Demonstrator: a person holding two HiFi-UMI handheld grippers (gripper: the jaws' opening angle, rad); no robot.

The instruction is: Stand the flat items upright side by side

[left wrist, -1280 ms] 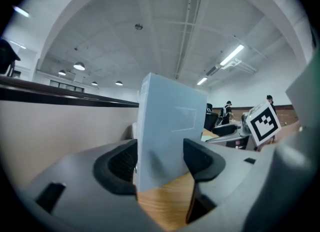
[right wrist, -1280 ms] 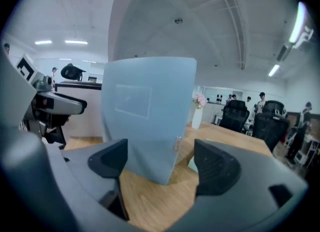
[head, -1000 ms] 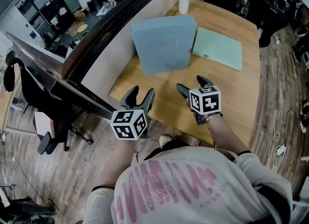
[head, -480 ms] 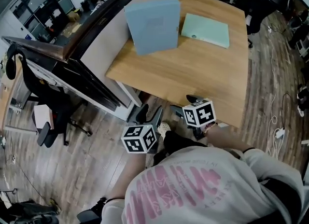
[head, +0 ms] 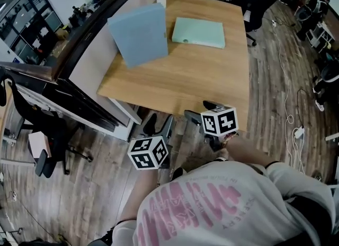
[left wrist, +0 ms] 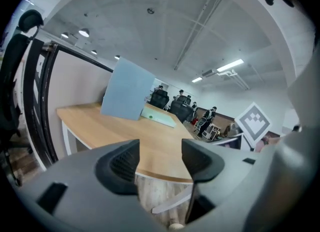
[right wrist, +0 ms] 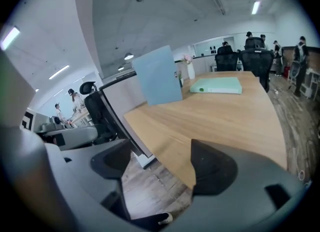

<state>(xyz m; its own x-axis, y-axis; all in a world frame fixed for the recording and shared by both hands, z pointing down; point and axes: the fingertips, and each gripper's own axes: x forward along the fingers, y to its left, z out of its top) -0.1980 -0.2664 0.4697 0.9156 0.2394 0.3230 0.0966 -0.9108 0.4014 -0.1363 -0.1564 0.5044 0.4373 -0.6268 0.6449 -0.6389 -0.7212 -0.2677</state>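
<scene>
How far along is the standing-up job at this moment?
Done: the blue folder stands upright by the partition. In hand: nothing. The left hand-held gripper and right hand-held gripper are open and empty, at the table's near edge. Left: the green folder lies flat and needs standing beside the blue one.

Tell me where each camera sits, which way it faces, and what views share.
Head view: on the person's head, steeply down at the table; left gripper, right gripper, sweatshirt show.
Left gripper view: on the left gripper, looking past its empty, parted jaws across the table.
Right gripper view: likewise on the right gripper, jaws apart, empty.
Shared: standing blue folder, flat green folder.
</scene>
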